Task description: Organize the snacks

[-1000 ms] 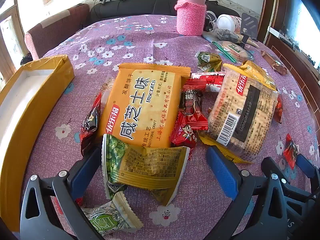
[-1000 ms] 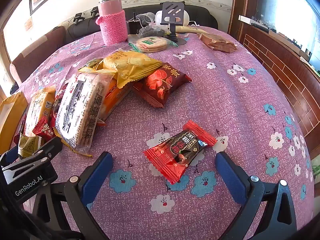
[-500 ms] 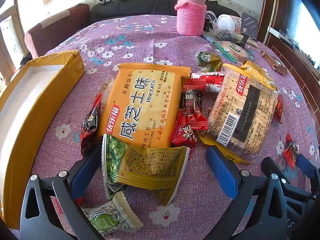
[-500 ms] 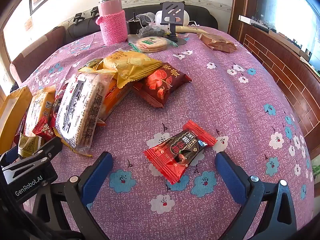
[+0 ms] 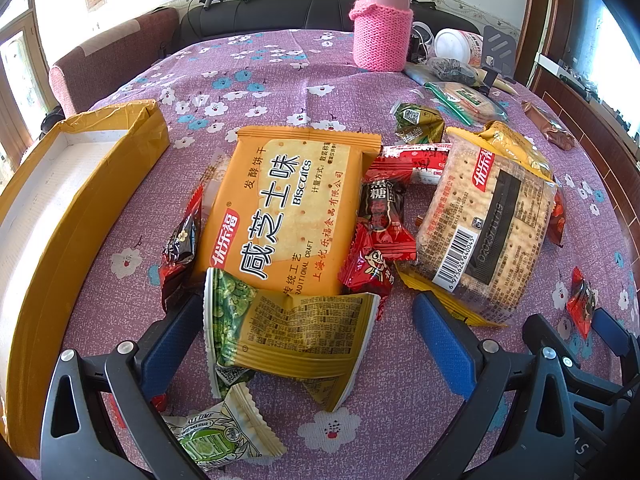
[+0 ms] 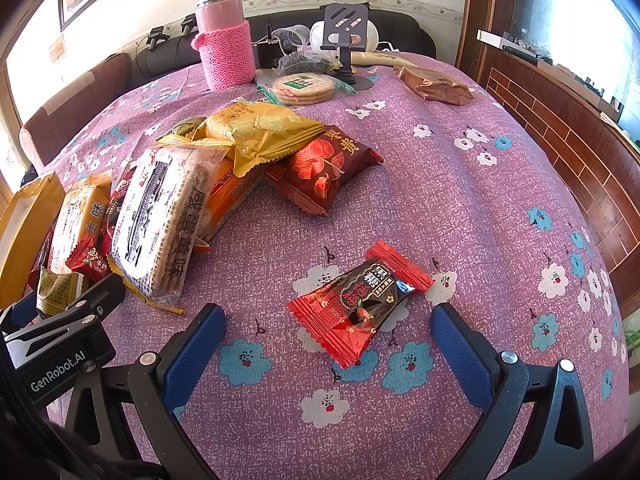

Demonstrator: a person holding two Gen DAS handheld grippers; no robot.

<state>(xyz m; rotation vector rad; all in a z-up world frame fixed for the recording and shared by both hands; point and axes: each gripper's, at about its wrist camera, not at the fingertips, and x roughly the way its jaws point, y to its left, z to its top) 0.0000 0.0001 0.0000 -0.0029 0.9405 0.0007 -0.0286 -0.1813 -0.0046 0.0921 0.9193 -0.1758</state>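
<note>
Currently left claw (image 5: 306,332) wide around pea packet (image 5: 288,332); right claw (image 6: 328,340) wide around red candy (image 6: 360,300) on counter (image 6: 460,208); neither gripped.

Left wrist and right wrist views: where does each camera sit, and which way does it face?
Left wrist: on the left tongs, facing the snack pile around the green pea packet; both blue fingers show.
Right wrist: on the right tongs, facing the red candy; left tongs at its left edge.
Shared: pink bottle, clear cracker pack.
</note>
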